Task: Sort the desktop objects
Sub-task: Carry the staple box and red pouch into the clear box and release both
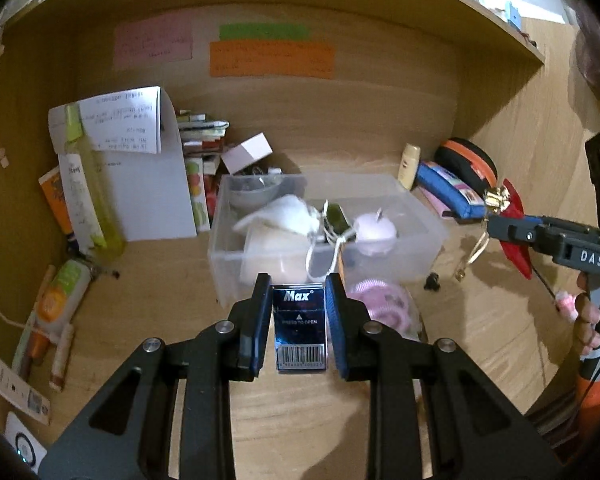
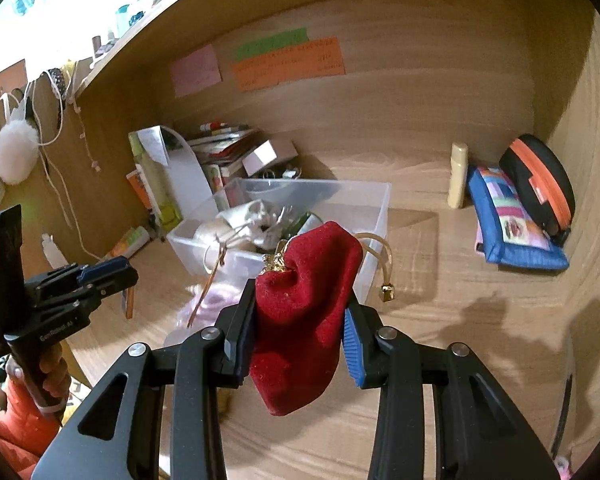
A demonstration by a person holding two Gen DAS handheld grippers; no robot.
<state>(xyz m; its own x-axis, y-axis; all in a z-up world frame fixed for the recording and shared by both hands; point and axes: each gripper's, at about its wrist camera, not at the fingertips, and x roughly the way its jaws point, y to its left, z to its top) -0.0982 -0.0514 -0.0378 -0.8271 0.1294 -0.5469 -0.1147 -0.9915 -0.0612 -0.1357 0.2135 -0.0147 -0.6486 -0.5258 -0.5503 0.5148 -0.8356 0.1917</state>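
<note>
My left gripper [image 1: 299, 300] is shut on a small dark blue "Max" box [image 1: 299, 326] with a barcode, held above the desk just in front of the clear plastic bin [image 1: 416, 236]. My right gripper [image 2: 298, 322] is shut on a red velvet pouch [image 2: 306, 308] with gold drawstrings, also lifted near the clear bin [image 2: 374, 220]. In the left wrist view the right gripper [image 1: 496, 226] shows at the right edge with the red pouch [image 1: 514, 240]. In the right wrist view the left gripper [image 2: 126, 272] appears at the left. The bin holds a white pouch [image 1: 284, 214], a pale pink round item [image 1: 374, 230] and other small things.
A pink knitted item [image 1: 382, 306] lies in front of the bin. Bottles, tubes [image 1: 58, 300] and papers crowd the left corner. Stacked books [image 1: 202, 136] stand behind the bin. A cream bottle [image 2: 458, 176], a blue pouch [image 2: 508, 220] and a black-orange case [image 2: 540, 182] sit at the right.
</note>
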